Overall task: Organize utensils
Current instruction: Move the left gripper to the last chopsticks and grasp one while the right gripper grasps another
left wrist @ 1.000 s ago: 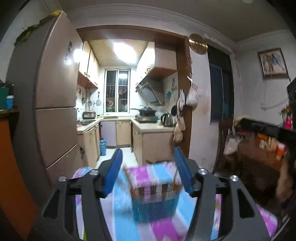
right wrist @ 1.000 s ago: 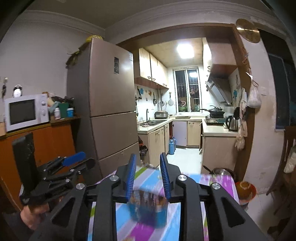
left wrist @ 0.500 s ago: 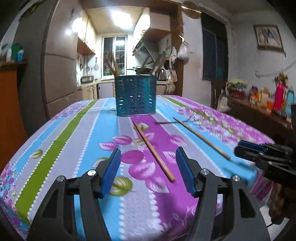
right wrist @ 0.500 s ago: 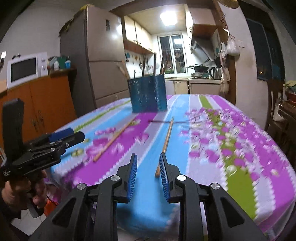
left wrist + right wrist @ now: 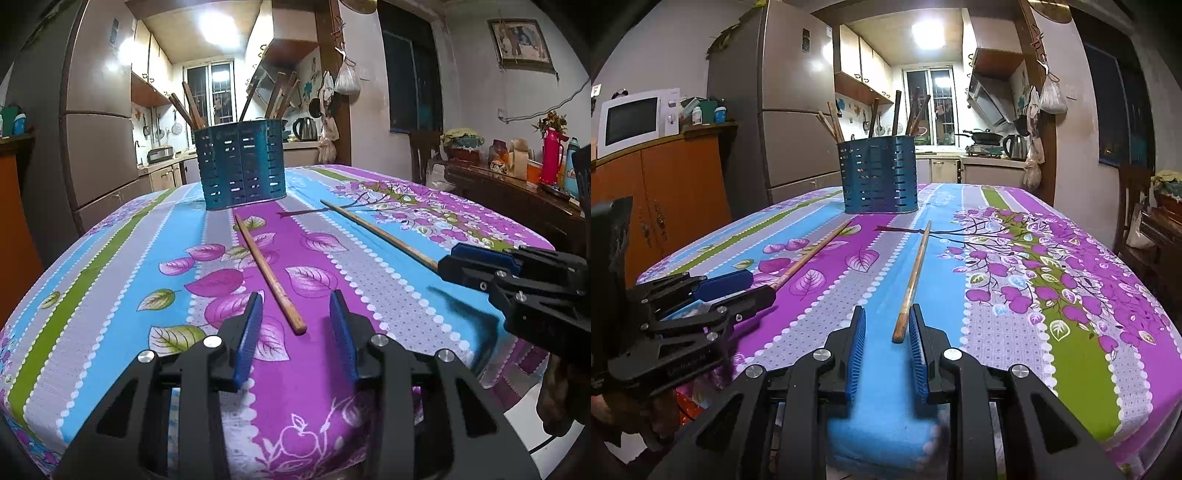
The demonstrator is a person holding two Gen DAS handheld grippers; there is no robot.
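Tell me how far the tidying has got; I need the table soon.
Done: several utensils stand in the blue holder. In hand: nothing; left hand-held gripper and right hand-held gripper are open, each facing a loose chopstick. Left: both go in.

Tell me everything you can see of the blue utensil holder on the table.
The blue utensil holder is a rounded tub with rows of small slots through its wall; the material looks like painted metal or plastic. It stands upright on the floral tablecloth at the table's far end, beyond both loose chopsticks. Several dark wooden sticks lean out of its open top. Neither gripper touches it.
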